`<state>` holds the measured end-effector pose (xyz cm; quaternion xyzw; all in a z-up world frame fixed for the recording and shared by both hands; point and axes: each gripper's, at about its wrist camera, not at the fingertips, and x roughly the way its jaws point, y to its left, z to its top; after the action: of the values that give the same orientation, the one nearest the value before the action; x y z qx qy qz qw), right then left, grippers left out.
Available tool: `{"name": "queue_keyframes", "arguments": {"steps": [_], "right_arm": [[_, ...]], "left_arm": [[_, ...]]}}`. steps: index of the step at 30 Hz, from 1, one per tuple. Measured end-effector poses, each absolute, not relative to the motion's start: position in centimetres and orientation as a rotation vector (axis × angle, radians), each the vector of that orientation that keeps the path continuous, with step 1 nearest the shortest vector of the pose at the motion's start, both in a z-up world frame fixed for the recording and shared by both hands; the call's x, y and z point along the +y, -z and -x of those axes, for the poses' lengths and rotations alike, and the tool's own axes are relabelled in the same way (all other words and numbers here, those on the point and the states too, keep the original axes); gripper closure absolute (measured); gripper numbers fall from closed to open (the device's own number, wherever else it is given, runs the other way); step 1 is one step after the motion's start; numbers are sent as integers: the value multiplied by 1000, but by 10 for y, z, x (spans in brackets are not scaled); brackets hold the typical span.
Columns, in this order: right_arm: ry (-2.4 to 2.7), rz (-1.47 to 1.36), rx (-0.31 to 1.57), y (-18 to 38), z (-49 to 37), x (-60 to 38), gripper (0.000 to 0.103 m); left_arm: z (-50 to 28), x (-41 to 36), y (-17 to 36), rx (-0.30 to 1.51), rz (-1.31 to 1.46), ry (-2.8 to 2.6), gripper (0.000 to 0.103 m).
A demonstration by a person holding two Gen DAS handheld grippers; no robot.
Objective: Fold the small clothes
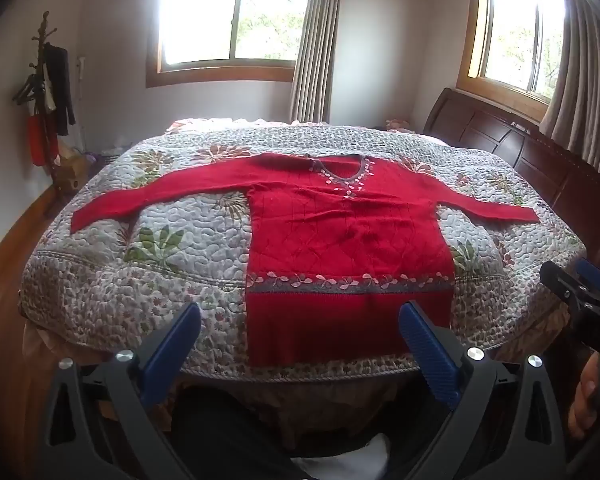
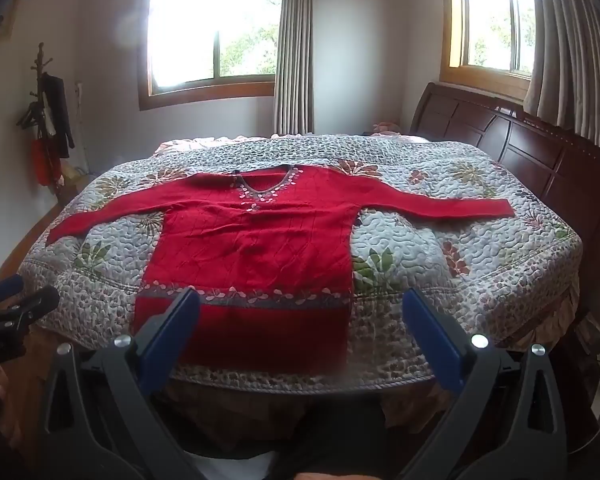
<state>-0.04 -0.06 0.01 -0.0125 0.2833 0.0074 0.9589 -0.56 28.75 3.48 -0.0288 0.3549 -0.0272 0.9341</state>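
A red knitted sweater [image 1: 340, 240] [image 2: 256, 248] lies flat and face up on the quilted bed, both sleeves spread out sideways, its hem with a grey leaf band hanging toward the near edge. My left gripper [image 1: 300, 316] is open, held back from the bed's near edge, with the hem showing between its blue fingers [image 1: 424, 340]. My right gripper [image 2: 302, 302] is open too, in front of the hem's right corner, touching nothing. Each gripper shows at the edge of the other's view: the right gripper [image 1: 580, 292] and the left gripper [image 2: 16, 300].
The floral quilt [image 1: 168, 224] covers a bed with a dark wooden headboard [image 2: 520, 148] on the right. A coat rack [image 1: 44, 92] with hanging clothes stands at the left wall. Two windows with curtains [image 1: 312, 44] are behind. A hand [image 1: 588, 392] shows low right.
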Motion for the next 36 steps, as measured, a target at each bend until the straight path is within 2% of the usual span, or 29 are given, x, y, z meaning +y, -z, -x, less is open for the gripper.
{"name": "queue_keyframes", "arguments": {"steps": [36], "right_arm": [[-7,49,578,2,-6,-1,3]], "left_arm": [[-4,286,-32,735,54,53,4]]}}
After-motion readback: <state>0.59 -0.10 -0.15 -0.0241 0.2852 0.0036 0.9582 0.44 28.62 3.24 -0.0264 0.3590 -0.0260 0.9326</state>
